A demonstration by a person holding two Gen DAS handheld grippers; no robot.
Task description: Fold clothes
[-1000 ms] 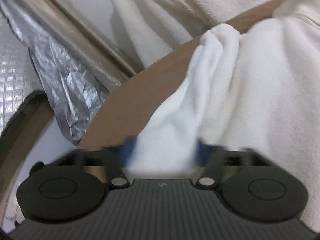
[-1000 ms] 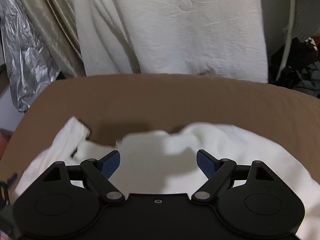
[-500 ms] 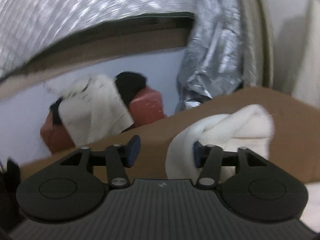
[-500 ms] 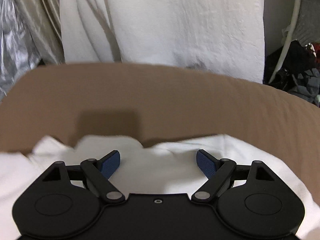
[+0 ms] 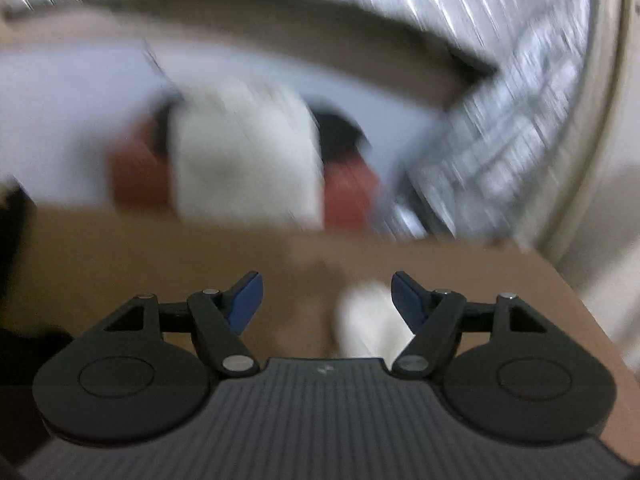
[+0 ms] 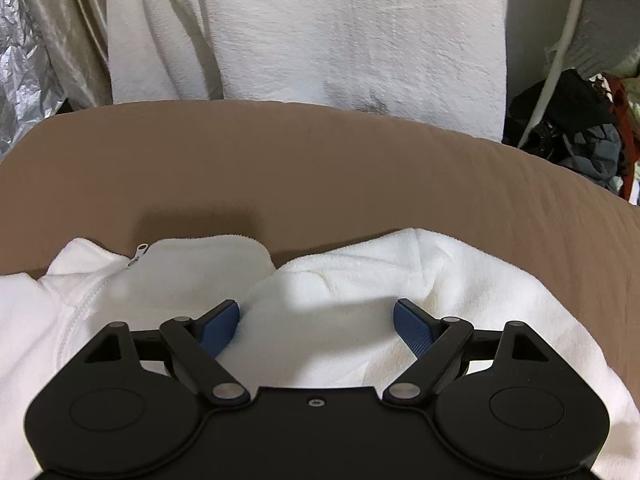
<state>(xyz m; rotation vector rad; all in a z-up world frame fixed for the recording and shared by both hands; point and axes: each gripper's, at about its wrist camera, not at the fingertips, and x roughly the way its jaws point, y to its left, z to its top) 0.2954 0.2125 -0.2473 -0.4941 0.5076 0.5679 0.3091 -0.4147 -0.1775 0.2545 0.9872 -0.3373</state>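
Observation:
A white fleece garment with a zipper lies on the brown surface in the right wrist view. My right gripper is open just above it, with folds of the fleece between the blue pads. In the blurred left wrist view, my left gripper is open and holds nothing. A white end of the garment lies by its right finger on the brown surface.
A white towel hangs behind the brown surface. Silver foil is at the far left, dark clutter at the right. In the left wrist view a red object with white cloth sits beyond the edge.
My left gripper let go of the white fold, opened and swung left, away from the garment. The garment's collar and zipper now lie flat under my right gripper.

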